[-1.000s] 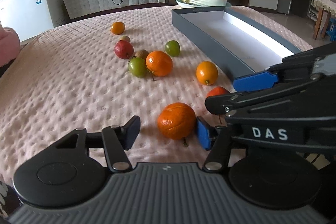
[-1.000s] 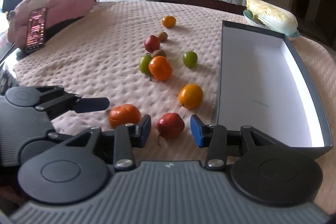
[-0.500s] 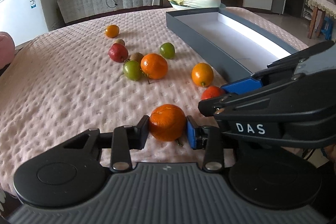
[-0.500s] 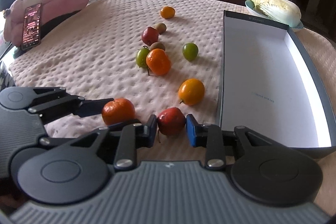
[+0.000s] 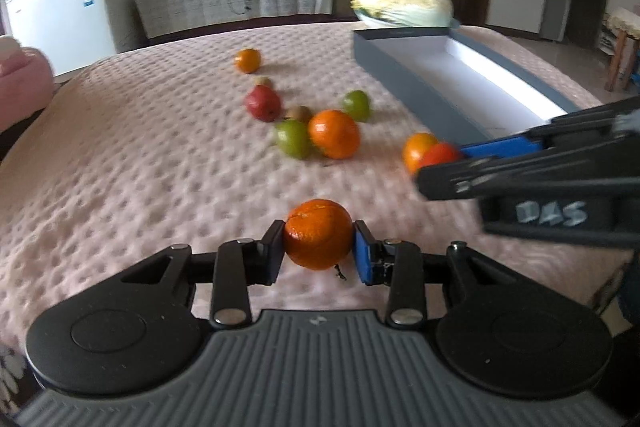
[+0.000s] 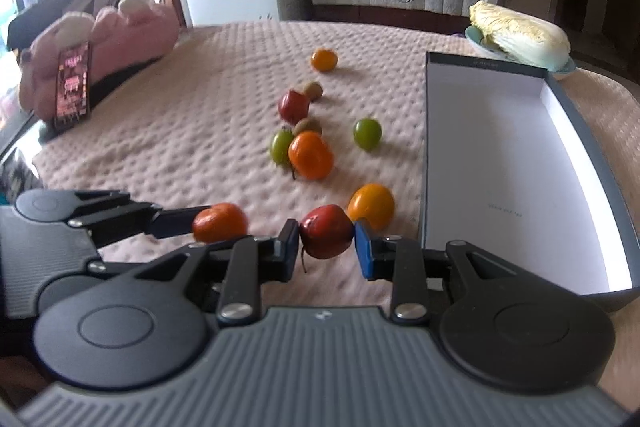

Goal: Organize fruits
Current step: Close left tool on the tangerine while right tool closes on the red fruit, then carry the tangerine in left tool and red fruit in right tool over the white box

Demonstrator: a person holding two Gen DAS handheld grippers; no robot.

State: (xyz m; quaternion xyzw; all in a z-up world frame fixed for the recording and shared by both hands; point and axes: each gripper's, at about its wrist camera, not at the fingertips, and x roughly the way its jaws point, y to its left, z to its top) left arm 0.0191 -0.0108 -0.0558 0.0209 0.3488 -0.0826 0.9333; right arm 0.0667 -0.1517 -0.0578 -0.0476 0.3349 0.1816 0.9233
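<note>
My left hand-held gripper [image 5: 319, 250] is clamped on a wrinkled orange [image 5: 318, 234], pads bearing on its two sides at about mid-height; the fruit appears just clear of the pink quilted cover [image 5: 120, 155], stem trailing below. My right hand-held gripper [image 6: 326, 240] is likewise clenched on a red fruit [image 6: 326, 231], gripped across its widest part, near the front edge of the bench.

Immediately behind the red fruit lies a yellow-orange fruit [image 6: 371, 205], close to the near left wall of the open grey box [image 6: 600, 163]. The box runs along the right side of the bench and its white floor shows no fruit. Farther toward the middle lie a cluster of an orange [image 6: 310, 155] and a green fruit [image 6: 281, 147], with more beyond.

Judgement: the step in hand is the carry to the box. Both loads are round and smooth; I should keep steady pressure, lift clear of the box wall before crossing, and avoid knocking the yellow-orange fruit. The two grippers sit close together, so one should lead. Release low, to prevent rolling.
</note>
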